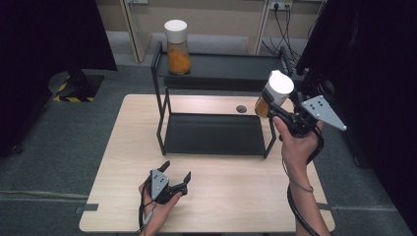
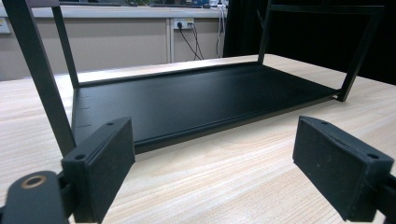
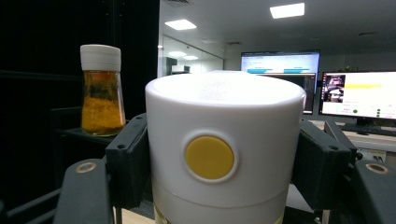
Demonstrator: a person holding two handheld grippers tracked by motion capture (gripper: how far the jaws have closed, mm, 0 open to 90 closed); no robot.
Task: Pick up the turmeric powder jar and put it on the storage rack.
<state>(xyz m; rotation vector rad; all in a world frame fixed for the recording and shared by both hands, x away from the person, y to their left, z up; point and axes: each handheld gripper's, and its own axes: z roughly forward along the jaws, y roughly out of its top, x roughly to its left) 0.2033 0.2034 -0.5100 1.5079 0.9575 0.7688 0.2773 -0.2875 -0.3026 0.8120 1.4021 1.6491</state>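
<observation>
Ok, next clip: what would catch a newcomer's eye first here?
Most striking is the white-capped jar of orange contents, held in the air by the right tongs beside the right end of the black two-tier rack. A matching second jar stands on the rack's top shelf at its left end. The left tongs rest open and empty on the table.

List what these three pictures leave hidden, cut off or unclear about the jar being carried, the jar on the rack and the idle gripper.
- Held jar: in the right gripper view its white cap fills the foreground and the bottom edge cuts off the body, hiding the contents.
- Shelf jar: label or lid detail is too small in the high view.
- Left gripper: in the left gripper view, frame edges crop its open jaws.
- Rack: top shelf lies above that view's frame.
</observation>
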